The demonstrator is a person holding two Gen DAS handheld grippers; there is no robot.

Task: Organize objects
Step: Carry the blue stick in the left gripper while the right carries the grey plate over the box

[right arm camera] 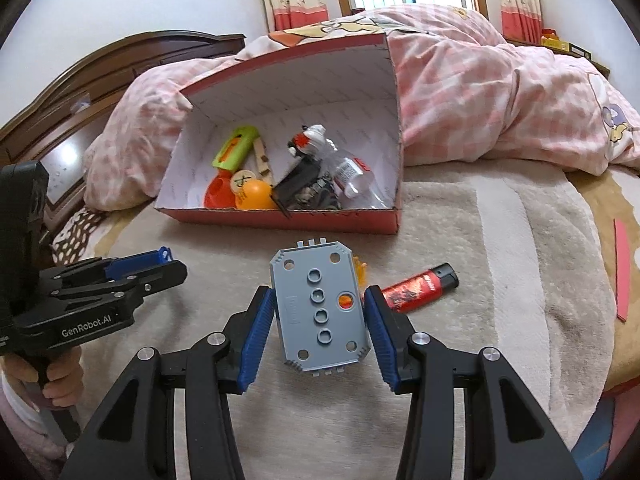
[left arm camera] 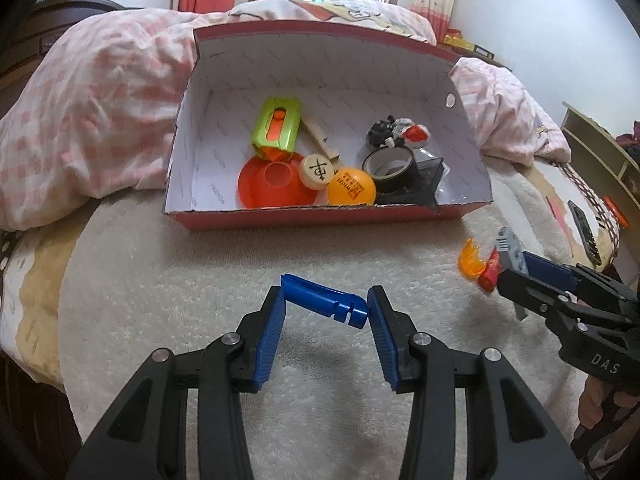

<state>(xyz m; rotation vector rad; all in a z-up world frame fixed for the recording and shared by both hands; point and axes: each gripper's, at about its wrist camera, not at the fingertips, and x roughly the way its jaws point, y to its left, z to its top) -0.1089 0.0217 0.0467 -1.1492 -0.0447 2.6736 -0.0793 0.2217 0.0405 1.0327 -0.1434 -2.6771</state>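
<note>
Left wrist view: my left gripper (left arm camera: 326, 306) pinches blue plastic piece (left arm camera: 324, 298) endwise above the bed | right gripper (right arm camera: 320, 312) clamps grey battery box (right arm camera: 320, 308) | red box (left arm camera: 320, 216) ahead | risk: end-held piece may pivot out.

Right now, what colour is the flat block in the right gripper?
Grey, with one orange dot; the flat block shows best in the right wrist view.

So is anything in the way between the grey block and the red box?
Nothing visible blocks it. The grey block sits between the right gripper fingers, and only bare blanket lies ahead up to the red box. The lighter lies off to the right, and the box's low front wall must be cleared.
</note>
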